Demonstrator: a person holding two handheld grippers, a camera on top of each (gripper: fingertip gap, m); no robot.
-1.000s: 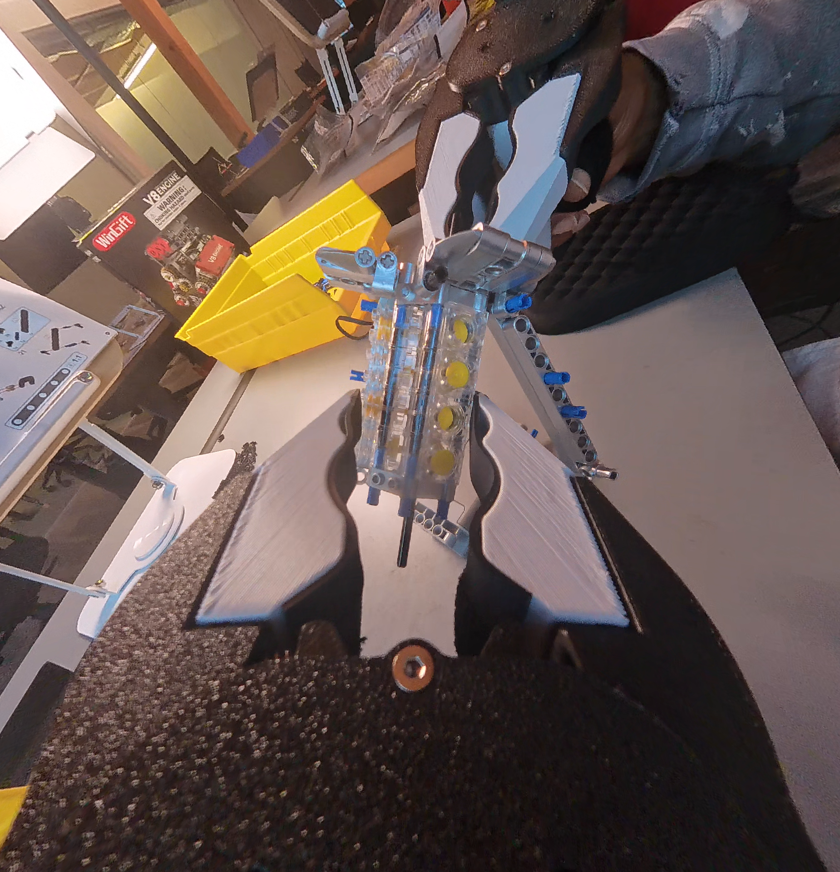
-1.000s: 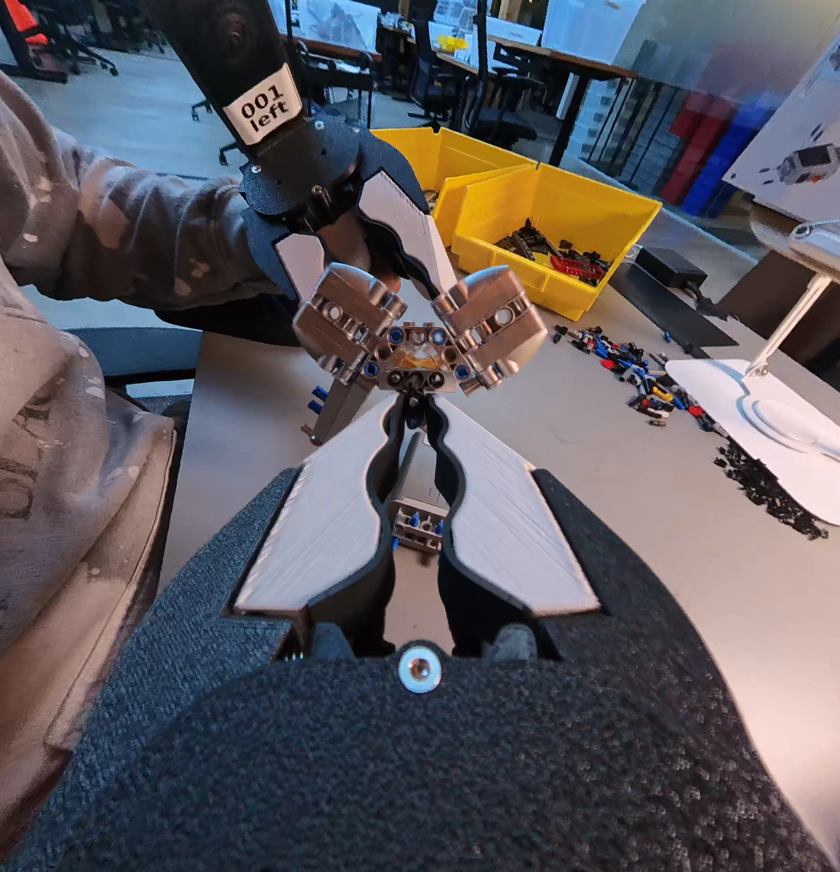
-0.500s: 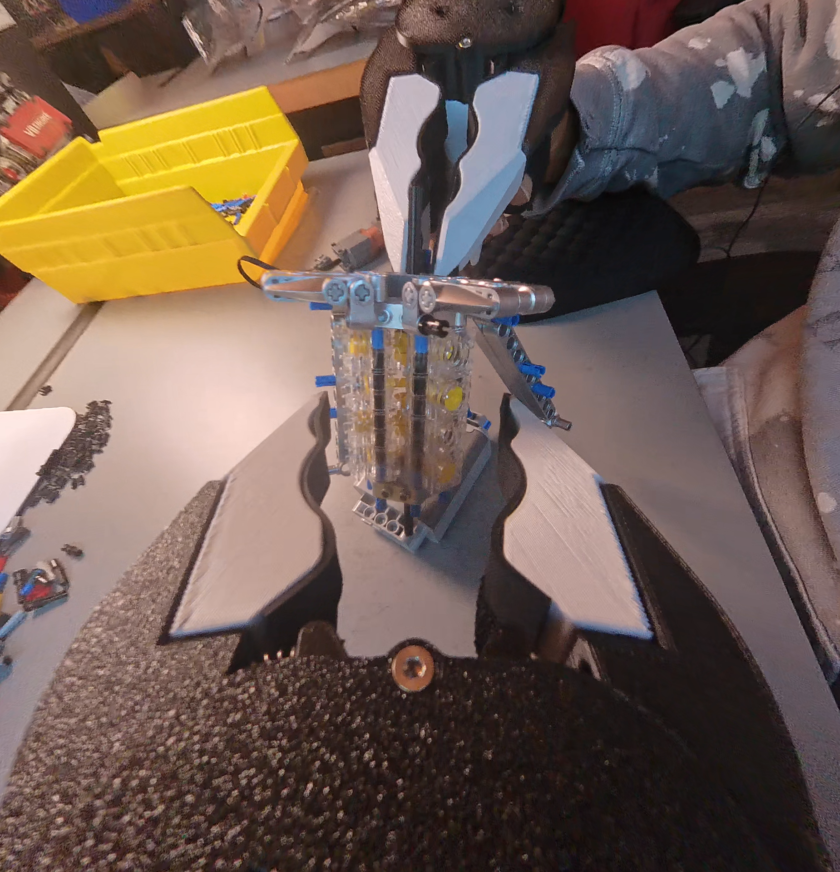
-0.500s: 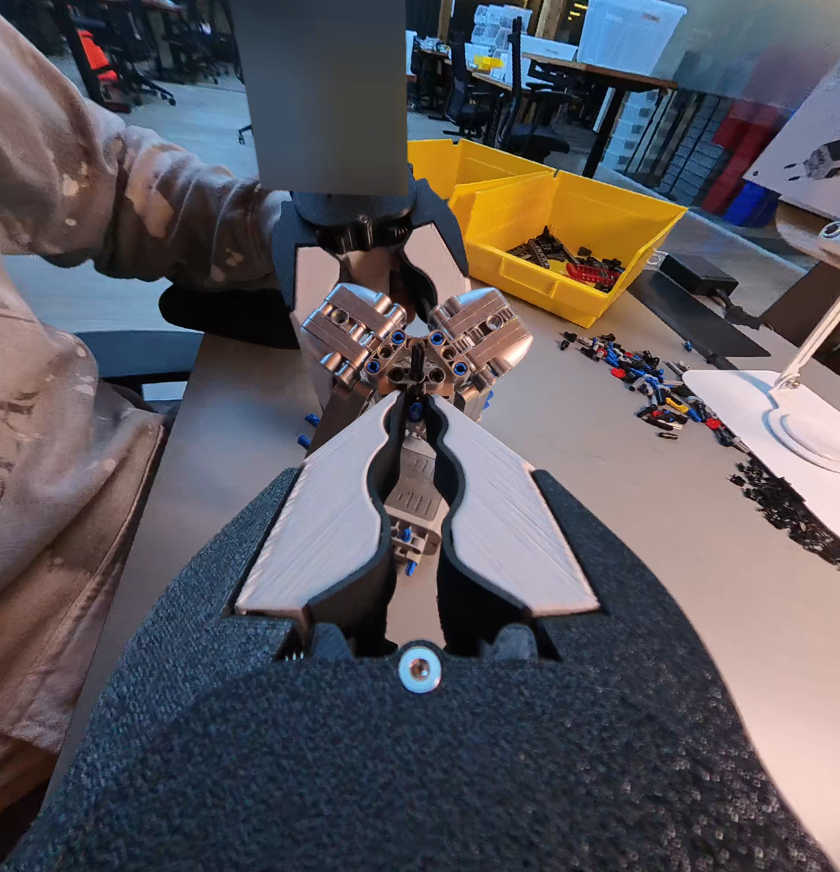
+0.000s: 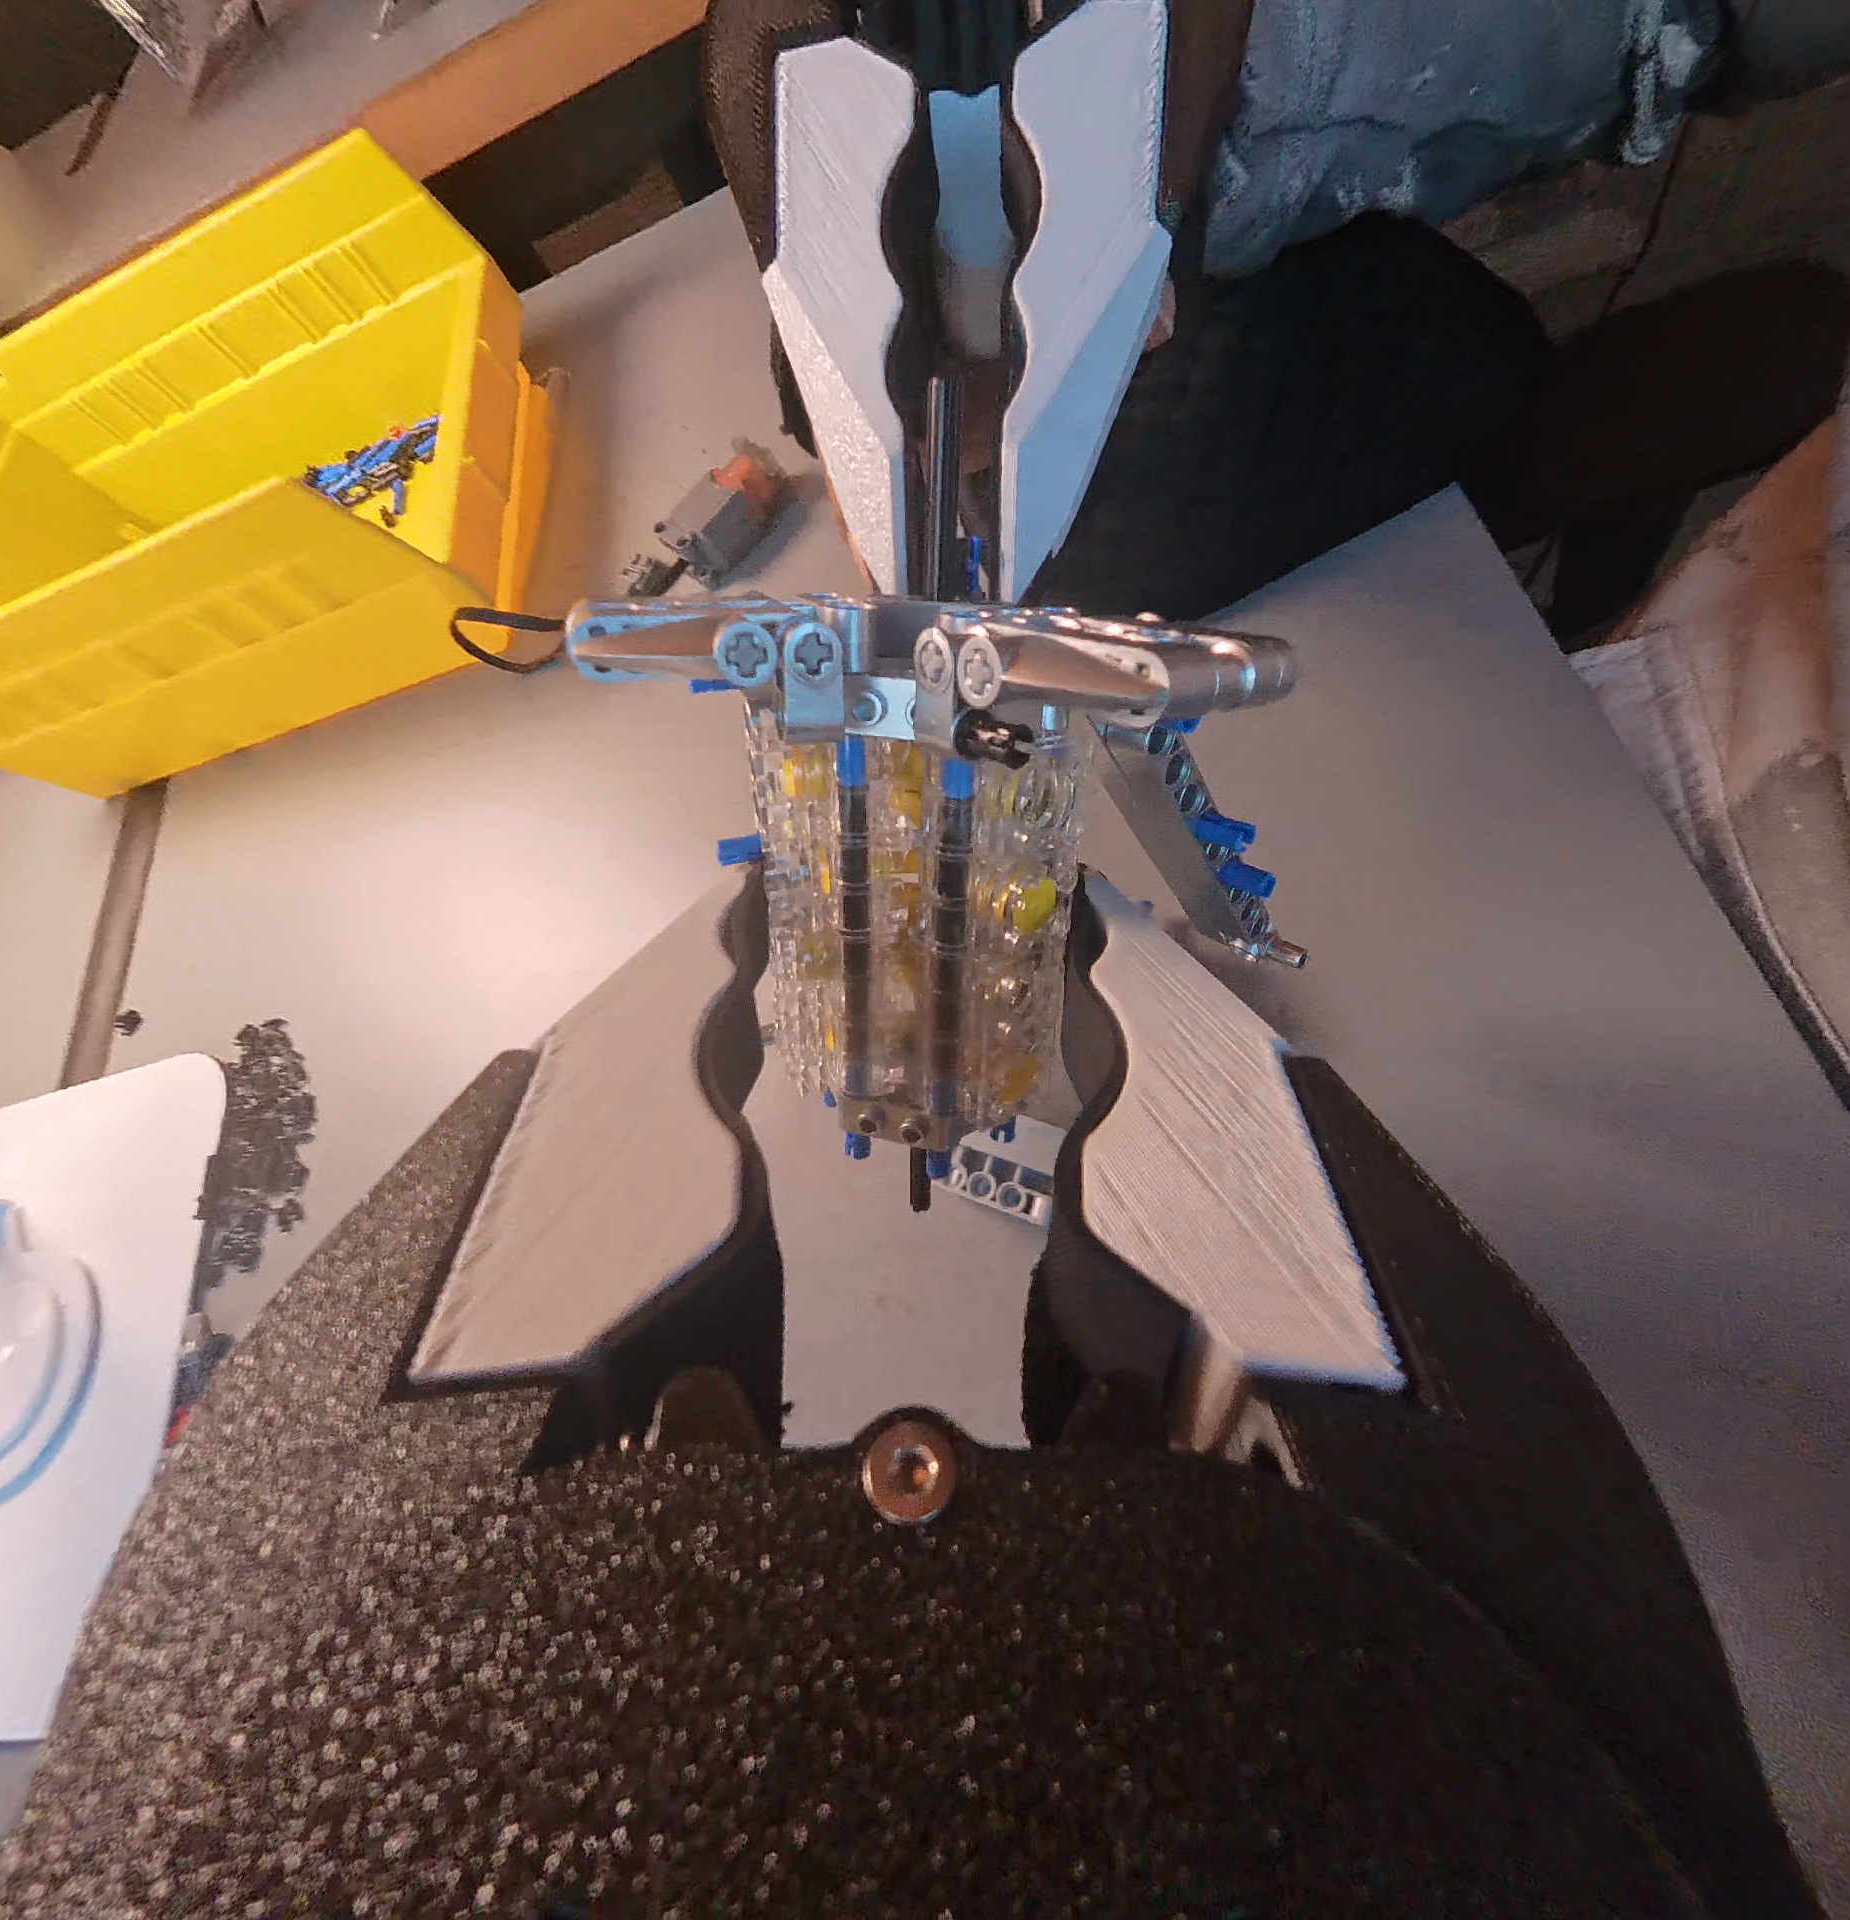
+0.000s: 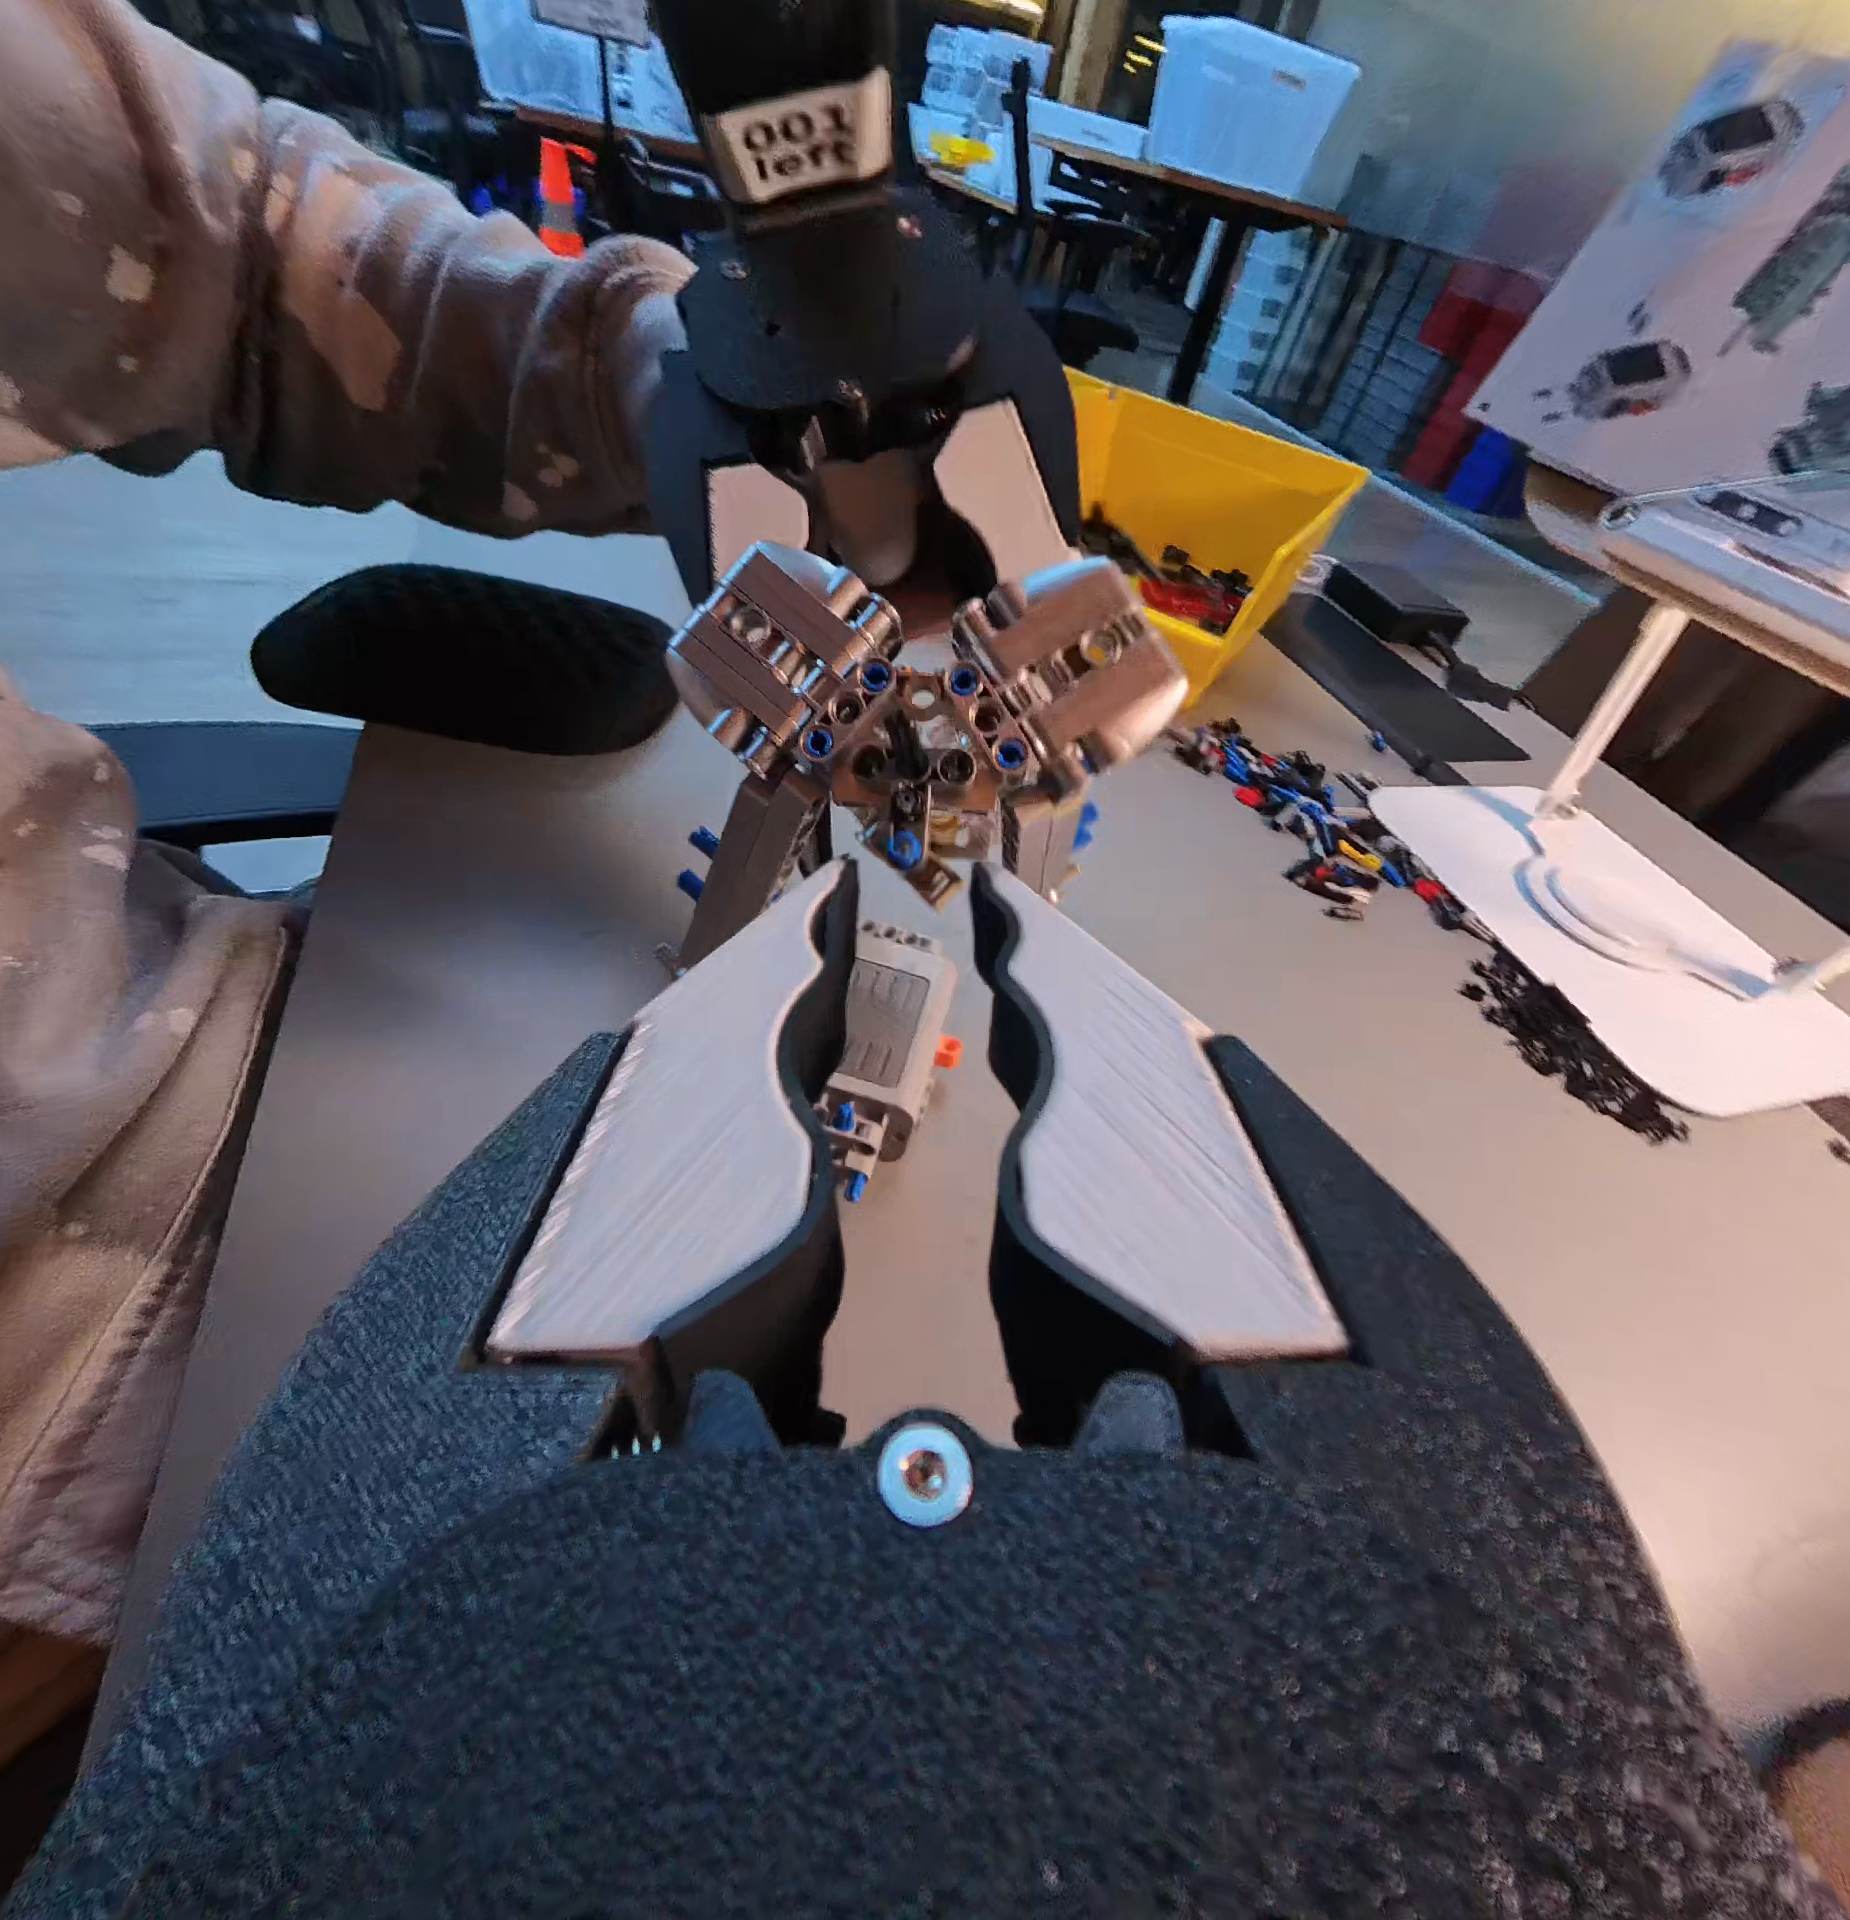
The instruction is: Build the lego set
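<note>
Your left gripper [image 5: 916, 997] clamps the engine model [image 5: 916, 914], long axis pointing at your right gripper [image 6: 910, 883], which sits narrowly parted just off the model's far end.

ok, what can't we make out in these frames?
Left gripper fingertips: right wrist view, hidden behind engine model.
Yellow bin contents: left wrist view, mostly behind its wall.
Loose parts pile: right wrist view, blurred, too small to sort.
Instruction sheet: right wrist view, cut off by the edge.
</note>
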